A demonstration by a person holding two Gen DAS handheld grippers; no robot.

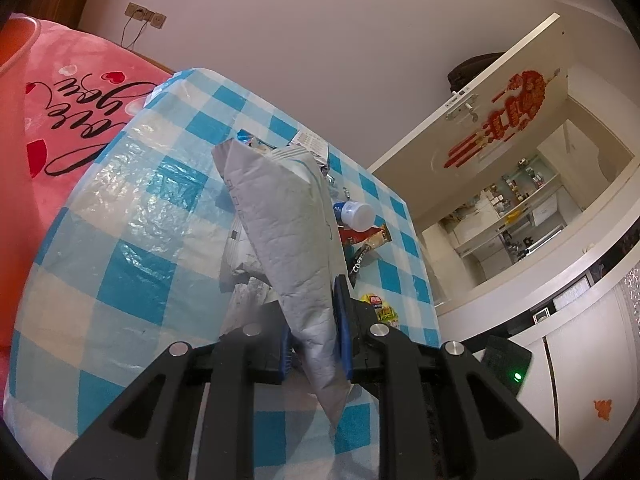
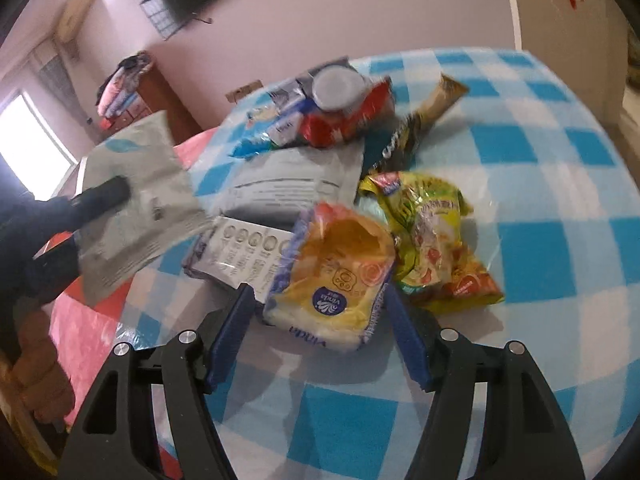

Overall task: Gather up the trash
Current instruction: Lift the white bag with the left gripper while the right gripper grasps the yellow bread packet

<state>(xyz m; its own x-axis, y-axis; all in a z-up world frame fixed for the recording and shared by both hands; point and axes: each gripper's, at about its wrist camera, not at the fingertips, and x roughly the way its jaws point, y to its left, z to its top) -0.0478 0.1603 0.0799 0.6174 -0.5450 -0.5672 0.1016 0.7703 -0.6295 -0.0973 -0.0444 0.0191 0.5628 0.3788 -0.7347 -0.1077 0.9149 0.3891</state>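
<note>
My left gripper is shut on a grey foil pouch and holds it above the checked table; the same pouch shows at the left of the right wrist view. My right gripper is open, its blue fingers on either side of a yellow tissue packet lying on the table. Behind it lies a pile of trash: a green-yellow snack wrapper, a white label pouch, a red packet, a small white bottle and a dark coffee sachet.
The table has a blue-and-white checked cover. A pink blanket lies beside it on the left. A white door with red decoration stands open at the right. An orange basin rim shows at top left.
</note>
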